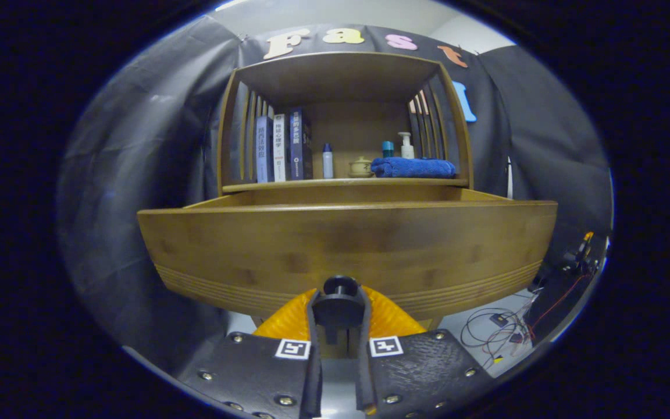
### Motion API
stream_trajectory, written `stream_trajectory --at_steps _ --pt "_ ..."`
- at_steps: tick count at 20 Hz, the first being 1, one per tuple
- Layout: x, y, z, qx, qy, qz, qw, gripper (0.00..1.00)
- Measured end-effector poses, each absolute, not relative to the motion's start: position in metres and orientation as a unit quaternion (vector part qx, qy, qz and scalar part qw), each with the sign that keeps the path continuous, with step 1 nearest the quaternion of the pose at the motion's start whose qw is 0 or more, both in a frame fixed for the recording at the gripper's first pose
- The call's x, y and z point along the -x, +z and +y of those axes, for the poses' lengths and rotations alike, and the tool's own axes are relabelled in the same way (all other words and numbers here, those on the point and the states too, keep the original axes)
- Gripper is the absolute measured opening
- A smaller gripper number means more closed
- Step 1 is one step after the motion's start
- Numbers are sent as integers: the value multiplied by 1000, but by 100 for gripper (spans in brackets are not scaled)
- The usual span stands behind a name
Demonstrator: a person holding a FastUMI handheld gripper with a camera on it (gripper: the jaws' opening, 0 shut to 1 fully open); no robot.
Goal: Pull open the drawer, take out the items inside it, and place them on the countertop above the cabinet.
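The wooden drawer (346, 244) of the cabinet stands pulled out toward me, and its wide front panel hides whatever lies inside. A dark round knob (339, 286) sticks out low on the middle of that panel. My gripper (339, 308) is shut on the knob, one finger pressing on each side of it. Above and behind the drawer runs the countertop (312, 185), under a wooden shelf frame.
On the countertop stand several books (280, 148), a small white bottle (327, 161), a lidded pot (360, 167), a folded blue towel (413, 167) and a pump bottle (407, 145). Loose cables (498, 326) lie on the floor to the right of the cabinet.
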State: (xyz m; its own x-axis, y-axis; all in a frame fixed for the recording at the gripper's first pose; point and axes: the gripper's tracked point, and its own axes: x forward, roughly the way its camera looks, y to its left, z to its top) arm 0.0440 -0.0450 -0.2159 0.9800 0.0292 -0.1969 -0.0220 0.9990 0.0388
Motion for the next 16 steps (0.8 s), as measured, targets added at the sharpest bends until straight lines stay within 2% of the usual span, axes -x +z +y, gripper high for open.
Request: stream_trajectory --at_steps 7,10,13,16 --pt "-17 -225 -45 -6 22 120 993 23" --pt "-17 -222 -46 -11 9 98 995 23" --pt "-20 -225 -43 -38 13 116 992 39" --pt "-14 -215 -33 -69 29 130 989 65"
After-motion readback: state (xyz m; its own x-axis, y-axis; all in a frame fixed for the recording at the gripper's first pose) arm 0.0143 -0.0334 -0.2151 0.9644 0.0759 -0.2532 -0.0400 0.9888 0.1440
